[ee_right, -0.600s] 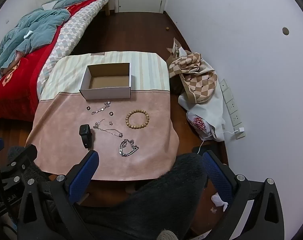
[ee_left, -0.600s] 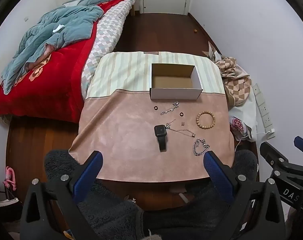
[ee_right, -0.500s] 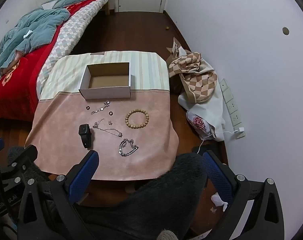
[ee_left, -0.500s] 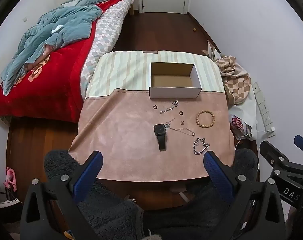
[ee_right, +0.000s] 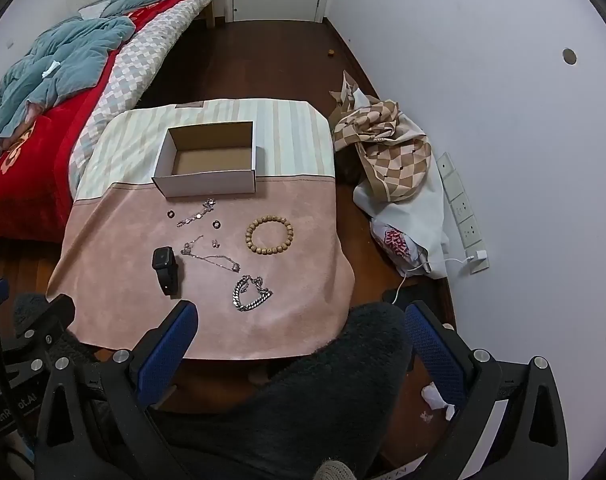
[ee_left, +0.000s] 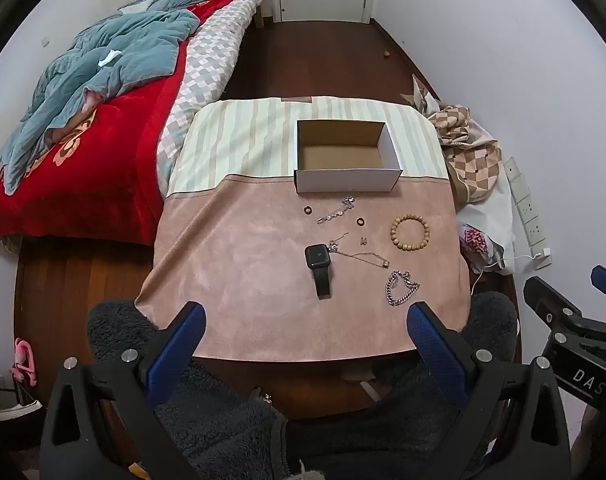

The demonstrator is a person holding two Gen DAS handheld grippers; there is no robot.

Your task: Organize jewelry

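Observation:
An empty white cardboard box (ee_left: 346,157) (ee_right: 209,160) stands open on the cloth-covered table (ee_left: 243,272) (ee_right: 303,312). In front of it lie a black watch (ee_left: 319,266) (ee_right: 166,265), a wooden bead bracelet (ee_left: 409,232) (ee_right: 269,235), a silver chain bracelet (ee_left: 400,288) (ee_right: 251,293), a thin necklace (ee_left: 363,255) (ee_right: 211,254), a silver link chain (ee_left: 337,210) (ee_right: 195,214) and two small dark rings (ee_left: 307,211) (ee_left: 360,221). My left gripper (ee_left: 305,322) and right gripper (ee_right: 299,322) are both open and empty, held above the table's near edge.
A bed with a red cover and blue quilt (ee_left: 103,92) (ee_right: 43,88) stands left of the table. A checkered bag and plastic bags (ee_left: 471,160) (ee_right: 395,164) lie on the floor to the right by a power strip (ee_right: 463,216). My fleece-covered legs (ee_right: 335,392) are below the grippers.
Both views have shifted very slightly; the grippers stay open and nothing on the table has moved.

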